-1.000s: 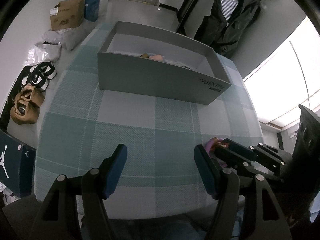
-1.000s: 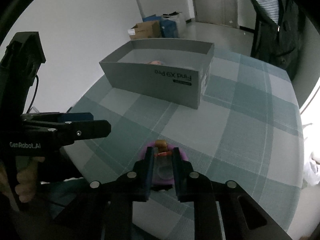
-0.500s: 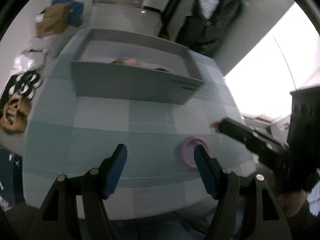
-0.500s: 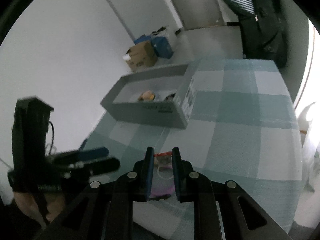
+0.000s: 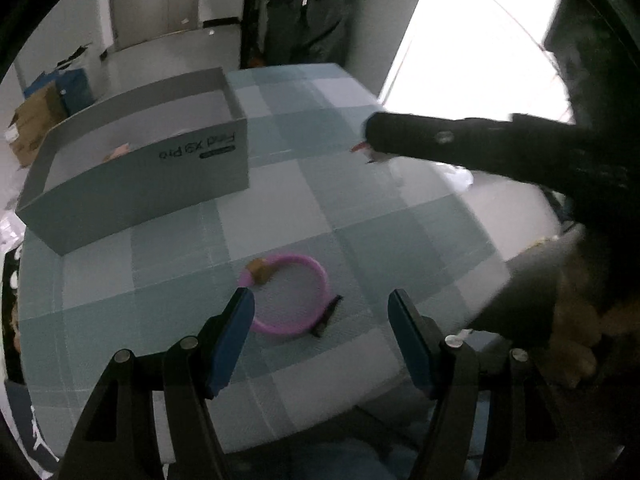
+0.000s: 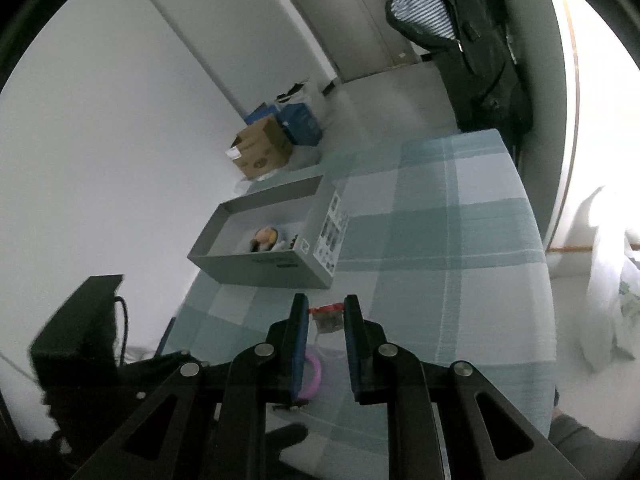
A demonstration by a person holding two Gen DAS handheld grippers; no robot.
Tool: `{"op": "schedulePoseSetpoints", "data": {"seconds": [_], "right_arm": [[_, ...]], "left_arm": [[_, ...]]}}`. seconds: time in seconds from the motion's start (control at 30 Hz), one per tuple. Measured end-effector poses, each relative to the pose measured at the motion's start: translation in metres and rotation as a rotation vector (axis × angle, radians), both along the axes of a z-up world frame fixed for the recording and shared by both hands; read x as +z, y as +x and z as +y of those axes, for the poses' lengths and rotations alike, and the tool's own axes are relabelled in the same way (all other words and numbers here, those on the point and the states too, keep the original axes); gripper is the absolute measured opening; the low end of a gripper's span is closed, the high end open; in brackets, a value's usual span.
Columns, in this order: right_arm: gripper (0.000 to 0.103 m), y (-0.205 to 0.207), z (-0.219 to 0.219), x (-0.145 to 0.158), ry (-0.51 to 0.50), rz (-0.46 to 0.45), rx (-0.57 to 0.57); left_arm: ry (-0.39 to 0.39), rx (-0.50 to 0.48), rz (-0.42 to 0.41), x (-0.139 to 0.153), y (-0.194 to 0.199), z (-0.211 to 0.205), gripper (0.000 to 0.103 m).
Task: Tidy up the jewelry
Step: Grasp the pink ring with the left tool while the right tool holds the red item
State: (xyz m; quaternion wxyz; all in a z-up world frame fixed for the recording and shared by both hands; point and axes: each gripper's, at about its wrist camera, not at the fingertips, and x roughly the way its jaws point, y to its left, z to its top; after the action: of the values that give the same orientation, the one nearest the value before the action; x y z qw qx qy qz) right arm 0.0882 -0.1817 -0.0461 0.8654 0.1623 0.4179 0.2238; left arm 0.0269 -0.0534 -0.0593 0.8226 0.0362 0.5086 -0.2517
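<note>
The right gripper pinches a small red-topped clip, likely bound for the grey box ahead; the left gripper hangs open over the pink ring.

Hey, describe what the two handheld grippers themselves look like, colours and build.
Both match: the left gripper and right gripper have black angular linkage arms with round silver pivot screws and flat blue finger pads. A black cable loops off the left unit's boxy body.

Home interior, checked cloth on bench, dark jacket hanging by door, cardboard boxes on floor
</note>
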Motion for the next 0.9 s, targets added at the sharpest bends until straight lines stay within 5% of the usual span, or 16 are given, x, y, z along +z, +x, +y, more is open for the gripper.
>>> {"op": "schedulePoseSetpoints", "data": {"seconds": [0.47, 0.9], "right_arm": [[0.017, 0.001, -0.011, 0.002, 0.033, 0.009, -0.019], [0.017, 0.004, -0.012, 0.003, 0.042, 0.014, -0.026]], "left_arm": [[0.154, 0.033, -0.019, -0.021, 0.015, -0.011, 0.065], [0.109, 0.032, 0.007, -0.015, 0.018, -0.003, 0.047]]}}
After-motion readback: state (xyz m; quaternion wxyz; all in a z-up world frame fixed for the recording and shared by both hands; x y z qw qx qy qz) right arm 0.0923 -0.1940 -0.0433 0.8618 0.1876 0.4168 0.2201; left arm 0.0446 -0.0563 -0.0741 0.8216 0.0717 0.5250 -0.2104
